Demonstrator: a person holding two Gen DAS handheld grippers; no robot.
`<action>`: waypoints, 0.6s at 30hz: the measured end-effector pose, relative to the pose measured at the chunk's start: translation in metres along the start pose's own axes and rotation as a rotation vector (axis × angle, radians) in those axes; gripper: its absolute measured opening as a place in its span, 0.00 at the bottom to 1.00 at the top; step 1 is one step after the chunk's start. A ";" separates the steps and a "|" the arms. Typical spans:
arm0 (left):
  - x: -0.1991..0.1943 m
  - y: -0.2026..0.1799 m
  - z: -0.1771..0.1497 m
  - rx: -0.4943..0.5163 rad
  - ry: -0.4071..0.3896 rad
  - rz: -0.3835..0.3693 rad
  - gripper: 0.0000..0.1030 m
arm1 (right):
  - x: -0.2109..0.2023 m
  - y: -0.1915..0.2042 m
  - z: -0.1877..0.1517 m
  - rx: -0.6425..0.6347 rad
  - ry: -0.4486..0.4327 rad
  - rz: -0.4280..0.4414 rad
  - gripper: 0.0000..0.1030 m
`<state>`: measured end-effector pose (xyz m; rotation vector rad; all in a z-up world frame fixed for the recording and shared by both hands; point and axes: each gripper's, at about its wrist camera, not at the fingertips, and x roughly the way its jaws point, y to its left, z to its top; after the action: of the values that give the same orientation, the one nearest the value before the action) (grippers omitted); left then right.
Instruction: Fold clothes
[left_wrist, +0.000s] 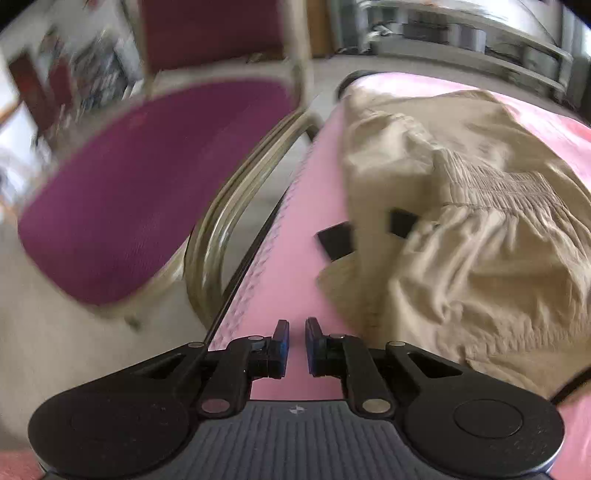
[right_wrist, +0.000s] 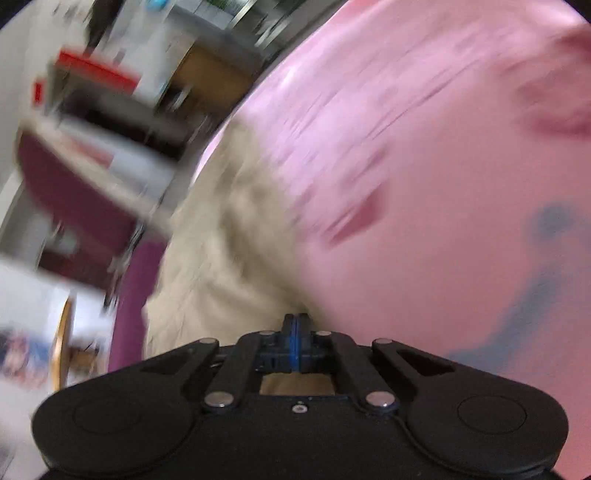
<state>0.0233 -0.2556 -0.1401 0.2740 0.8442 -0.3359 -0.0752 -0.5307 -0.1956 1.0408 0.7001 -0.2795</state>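
Across the pink-covered counter (left_wrist: 295, 229) the beige garment (left_wrist: 461, 221) lies rumpled, its elastic waistband up, ready for folding. My right gripper (right_wrist: 295, 325) is clenched, seemingly pinching the cloth's edge, though blur hides the contact. My left gripper (left_wrist: 296, 345) hangs released over bare pink beside the garment, free to take a second corner.

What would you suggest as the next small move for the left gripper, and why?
Probably swing the left gripper right onto the near edge of the beige garment and close. Its jaws stand open and empty over bare pink table cover, while the right gripper appears shut at the cloth's edge, though that view is blurred. A second hold would let the fold proceed.
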 end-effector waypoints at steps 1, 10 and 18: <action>-0.004 0.003 0.000 -0.013 -0.007 -0.014 0.11 | -0.008 -0.001 0.001 -0.005 -0.034 -0.039 0.05; -0.038 0.015 0.009 -0.077 -0.062 -0.164 0.17 | -0.043 0.050 -0.007 -0.206 -0.112 0.076 0.26; 0.006 -0.034 0.053 0.085 -0.053 -0.251 0.21 | 0.007 0.111 -0.007 -0.353 -0.017 0.120 0.26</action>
<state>0.0497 -0.3067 -0.1145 0.2369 0.8143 -0.6121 -0.0144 -0.4685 -0.1257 0.7390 0.6413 -0.0568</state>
